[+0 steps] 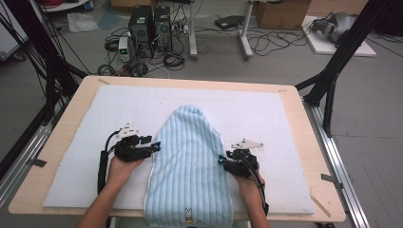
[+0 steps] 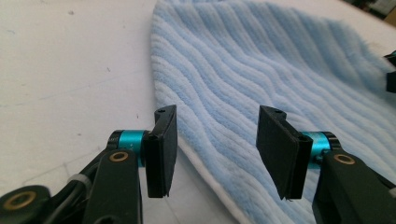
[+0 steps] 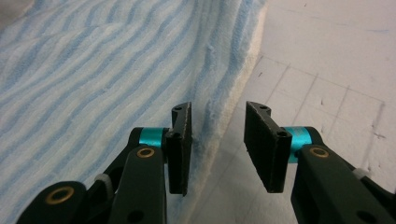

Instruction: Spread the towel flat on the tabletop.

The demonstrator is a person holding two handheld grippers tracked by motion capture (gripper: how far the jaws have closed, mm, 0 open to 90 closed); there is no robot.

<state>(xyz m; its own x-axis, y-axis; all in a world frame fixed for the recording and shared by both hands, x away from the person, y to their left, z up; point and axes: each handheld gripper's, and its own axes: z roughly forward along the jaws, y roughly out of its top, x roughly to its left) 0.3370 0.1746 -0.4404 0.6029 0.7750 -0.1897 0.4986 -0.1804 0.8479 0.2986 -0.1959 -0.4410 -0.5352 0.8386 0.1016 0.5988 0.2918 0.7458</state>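
Note:
A light blue ribbed fleece cloth lies flat on the white mat, narrow rounded end away from me. My left gripper is at the cloth's left edge. In the left gripper view its jaws stand wide apart, and the cloth and its white hem pass below the gap. My right gripper is at the right edge. In the right gripper view its jaws are apart around the raised cloth edge, which lies close to the left pad without being pinched.
The white mat covers most of the wooden table. The cloth's near end, with a small rabbit mark, reaches the table's front edge. Computer towers, cables and black frame legs stand beyond the table.

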